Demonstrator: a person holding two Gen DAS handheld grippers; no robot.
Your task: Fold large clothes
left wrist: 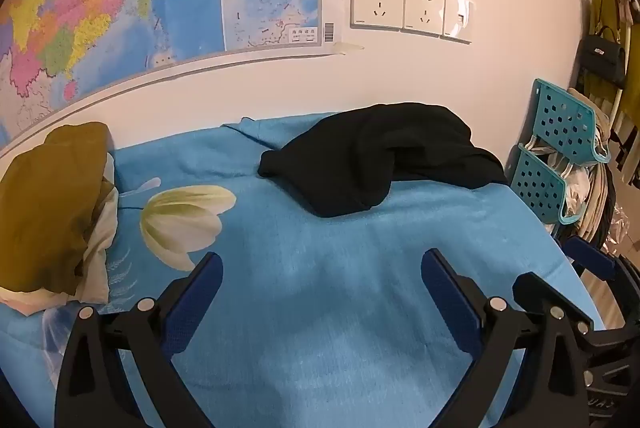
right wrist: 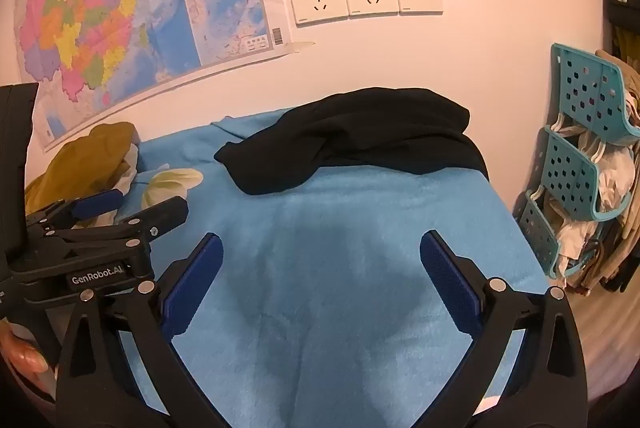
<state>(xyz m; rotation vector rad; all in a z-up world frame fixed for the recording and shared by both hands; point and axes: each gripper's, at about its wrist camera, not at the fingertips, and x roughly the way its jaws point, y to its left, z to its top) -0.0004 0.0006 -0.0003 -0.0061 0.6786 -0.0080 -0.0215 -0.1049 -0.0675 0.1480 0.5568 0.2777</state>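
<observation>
The black garment (left wrist: 384,156) lies bunched in a heap on the bed's blue cover (left wrist: 320,288), at the end of the bed nearest the wall sockets (left wrist: 408,6) and well ahead of both tools. The left hand-held gripper (left wrist: 322,282) and the right hand-held gripper (right wrist: 320,264) each hover over bare cover with fingers spread wide, holding nothing. The likely trouble, as I judge it: the garment is rumpled and dark, so a pinch could catch several layers at once, or the cover beneath, and drag everything instead of spreading it (edges and sleeves cannot be told apart here). To the right of the garment, a teal perforated rack (right wrist: 580,132) by the wall holds pale crumpled cloth and what look like hangers. Left of the garment sits an olive cloth pile (left wrist: 52,204).
</observation>
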